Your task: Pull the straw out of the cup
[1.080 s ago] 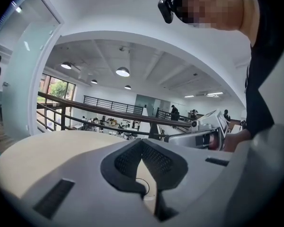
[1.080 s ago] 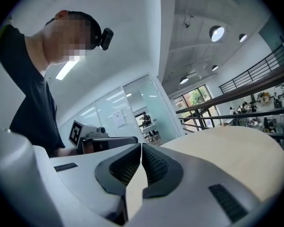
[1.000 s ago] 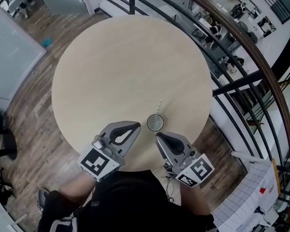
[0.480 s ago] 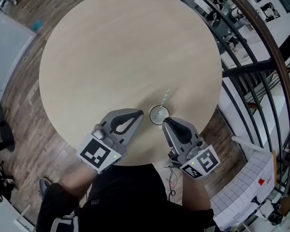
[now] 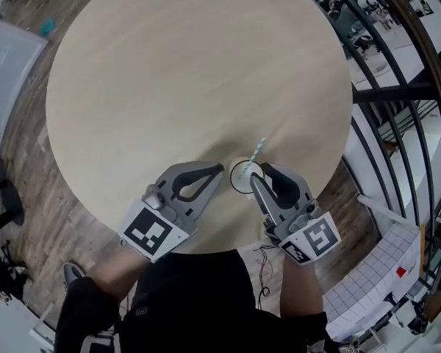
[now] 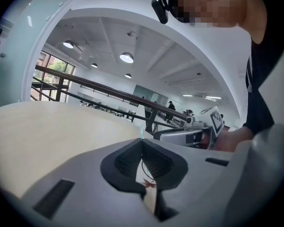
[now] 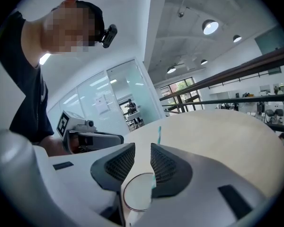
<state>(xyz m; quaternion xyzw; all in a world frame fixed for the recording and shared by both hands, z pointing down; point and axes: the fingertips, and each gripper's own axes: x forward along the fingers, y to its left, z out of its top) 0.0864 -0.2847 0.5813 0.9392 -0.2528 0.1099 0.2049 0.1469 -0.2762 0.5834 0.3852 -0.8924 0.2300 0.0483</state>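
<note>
A clear cup [image 5: 241,177] stands near the front edge of the round beige table [image 5: 169,72], with a pale teal straw [image 5: 259,151] leaning out of it away from me. My right gripper [image 5: 259,172] is at the cup's right side and its jaws are opening. In the right gripper view the cup's rim [image 7: 138,193] shows low between the parted pads [image 7: 163,164], and the straw [image 7: 158,135] rises just beyond them; nothing is pressed. My left gripper [image 5: 219,169] sits just left of the cup, its tips [image 6: 142,142] meeting with nothing held.
A dark curved railing [image 5: 397,57] runs close behind the table's right side, with a drop to a lower floor beyond. Wood flooring [image 5: 29,182] lies to the left. The person's body is against the table's front edge.
Both grippers have come down and forward to the cup. The right gripper's jaws, shut before, now stand apart around the cup's rim.
</note>
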